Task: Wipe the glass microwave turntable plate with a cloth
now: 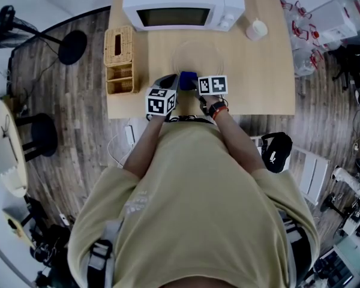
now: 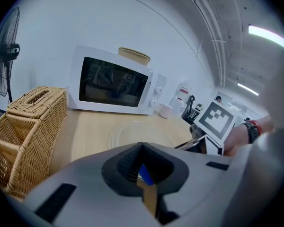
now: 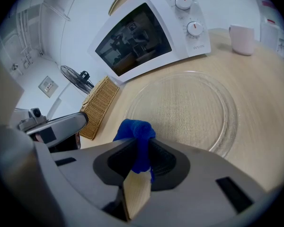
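The clear glass turntable plate point(image 1: 198, 57) point(image 2: 132, 134) point(image 3: 189, 110) lies flat on the wooden table, in front of the microwave. My right gripper point(image 3: 141, 143) point(image 1: 195, 83) is shut on a bunched blue cloth point(image 3: 136, 131) point(image 1: 188, 78). It hovers at the plate's near edge, and the cloth sticks up past the jaw tips. My left gripper point(image 2: 141, 148) point(image 1: 170, 81) is close beside it on the left with its jaws shut. A sliver of blue shows in the gap behind its pads. Both grippers are near the table's front edge.
A white microwave point(image 1: 180, 8) point(image 2: 111, 86) point(image 3: 146, 32) with its door shut stands at the back of the table point(image 1: 264, 83). A wicker basket point(image 1: 120, 59) point(image 2: 23, 136) sits at the left. A pale cup point(image 1: 257, 29) point(image 3: 241, 38) stands at the back right.
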